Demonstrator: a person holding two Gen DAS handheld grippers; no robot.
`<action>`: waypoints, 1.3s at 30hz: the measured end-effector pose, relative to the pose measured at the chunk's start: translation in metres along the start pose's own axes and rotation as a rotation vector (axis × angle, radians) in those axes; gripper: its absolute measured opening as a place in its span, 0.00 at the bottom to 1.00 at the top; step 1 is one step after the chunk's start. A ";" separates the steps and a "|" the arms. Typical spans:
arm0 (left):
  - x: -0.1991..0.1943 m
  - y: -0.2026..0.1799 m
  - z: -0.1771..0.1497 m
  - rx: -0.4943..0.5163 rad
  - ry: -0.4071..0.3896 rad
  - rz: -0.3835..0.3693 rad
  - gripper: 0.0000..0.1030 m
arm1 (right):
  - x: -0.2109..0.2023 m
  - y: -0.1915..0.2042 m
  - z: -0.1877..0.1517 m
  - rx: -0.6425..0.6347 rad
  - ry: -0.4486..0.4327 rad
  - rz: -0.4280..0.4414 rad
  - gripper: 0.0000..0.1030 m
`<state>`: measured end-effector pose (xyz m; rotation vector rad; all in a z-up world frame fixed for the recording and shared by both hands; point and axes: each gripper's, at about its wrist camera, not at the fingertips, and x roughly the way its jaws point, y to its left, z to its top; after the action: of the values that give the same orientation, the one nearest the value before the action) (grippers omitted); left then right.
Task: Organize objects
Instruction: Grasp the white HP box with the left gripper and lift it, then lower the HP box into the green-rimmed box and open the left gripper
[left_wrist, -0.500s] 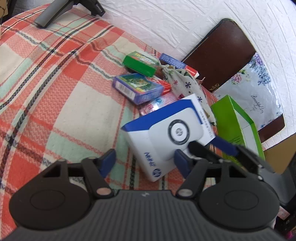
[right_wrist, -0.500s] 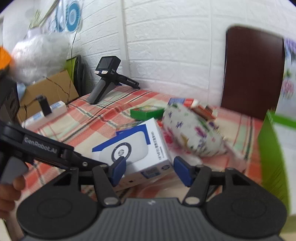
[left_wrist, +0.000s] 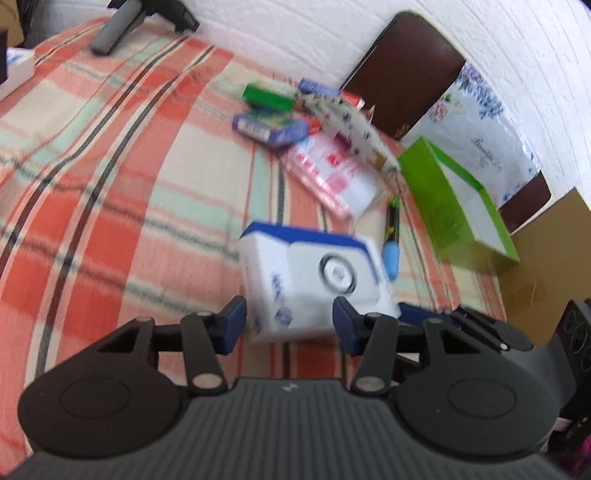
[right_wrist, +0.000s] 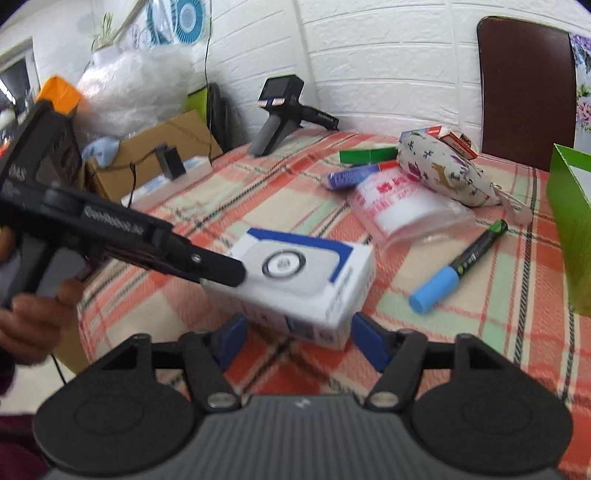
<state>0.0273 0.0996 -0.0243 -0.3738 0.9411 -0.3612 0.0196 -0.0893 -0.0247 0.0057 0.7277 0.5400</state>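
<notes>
Objects lie scattered on the plaid tabletop (right_wrist: 258, 184), so we judge the sorting barely begun. Our white box (right_wrist: 295, 273) sits near the front edge, tilted, with our left gripper (left_wrist: 289, 322) spread around its near end; its fingers (left_wrist: 232, 323) look released, though blur keeps us from being sure of contact. In the right view that same gripper's tip rests against the box's left top corner. Our right gripper (right_wrist: 299, 339) hangs open just before the box, touching nothing. Behind lie a marker (right_wrist: 458, 266), a plastic bag (right_wrist: 399, 206), a floral pouch (right_wrist: 443, 170) and small card boxes (left_wrist: 269, 125), all loose. We take the green box (left_wrist: 454, 206), standing open at the right, for the likely container; whatever it holds is hidden from us. Nearly everything remains to be put away.
</notes>
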 end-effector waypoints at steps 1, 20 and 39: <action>0.000 0.001 0.000 0.005 -0.004 0.016 0.52 | 0.000 0.000 -0.002 -0.006 0.002 -0.014 0.71; -0.005 -0.064 0.032 0.202 -0.143 0.057 0.46 | 0.003 -0.005 0.007 -0.135 -0.119 -0.113 0.67; 0.143 -0.281 0.086 0.593 -0.161 -0.107 0.47 | -0.067 -0.195 0.013 0.110 -0.259 -0.567 0.69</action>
<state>0.1376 -0.1995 0.0493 0.0906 0.6195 -0.6750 0.0774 -0.2870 -0.0094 -0.0269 0.4738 -0.0444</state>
